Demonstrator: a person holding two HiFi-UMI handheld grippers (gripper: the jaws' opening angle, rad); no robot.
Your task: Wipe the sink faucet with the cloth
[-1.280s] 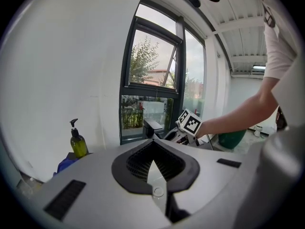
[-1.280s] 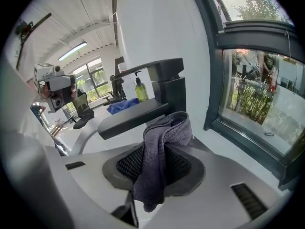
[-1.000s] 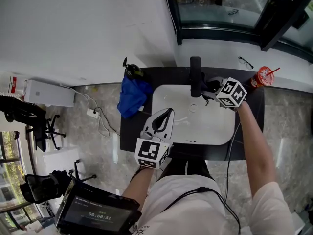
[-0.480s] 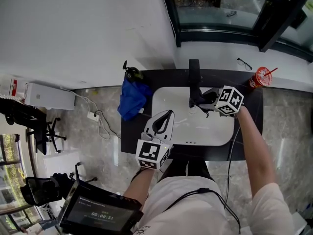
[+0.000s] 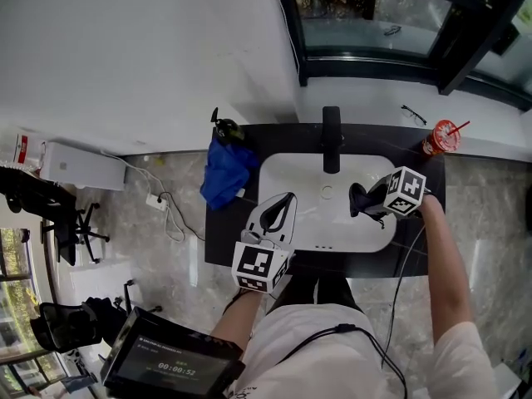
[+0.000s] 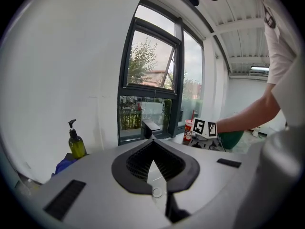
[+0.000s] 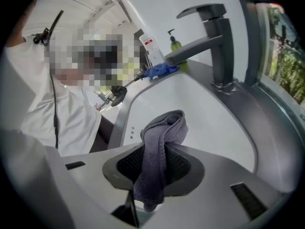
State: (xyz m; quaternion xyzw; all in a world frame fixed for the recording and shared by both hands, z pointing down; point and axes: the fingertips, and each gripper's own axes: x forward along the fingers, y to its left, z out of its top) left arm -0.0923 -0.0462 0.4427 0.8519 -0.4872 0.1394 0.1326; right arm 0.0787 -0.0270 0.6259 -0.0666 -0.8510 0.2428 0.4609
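**Right gripper** (image 5: 366,202)
- It is clamped on the grey cloth (image 7: 159,151), a fold of which is pinched between the pads and stands up past the fingertips.
- A second earlier it is recorded against the right side of the faucet (image 5: 332,138), and half a second earlier beside the spout.
- Now it is drawn back toward the person and is held over the right front part of the sink (image 5: 299,181).

**Cloth**
- It is carried well apart from the faucet, so contact with the metal is broken.
- Whether its lower end brushes the basin cannot be settled from overhead.

**Faucet**
- It is dark and is set upright at the rear rim, with the spout over the basin.
- Nothing is touching it.

**Left gripper** (image 5: 287,199)
- Its jaws are closed tip to tip, and nothing is caught between them.
- It is kept where it was, at the front left of the sink.

**Assessment**
- One wiping pass is judged to be finished, or the approach is being reset.
- No wiping is being done at this instant.
- The cloth would have to be returned to the faucet before any unwiped side could be covered.
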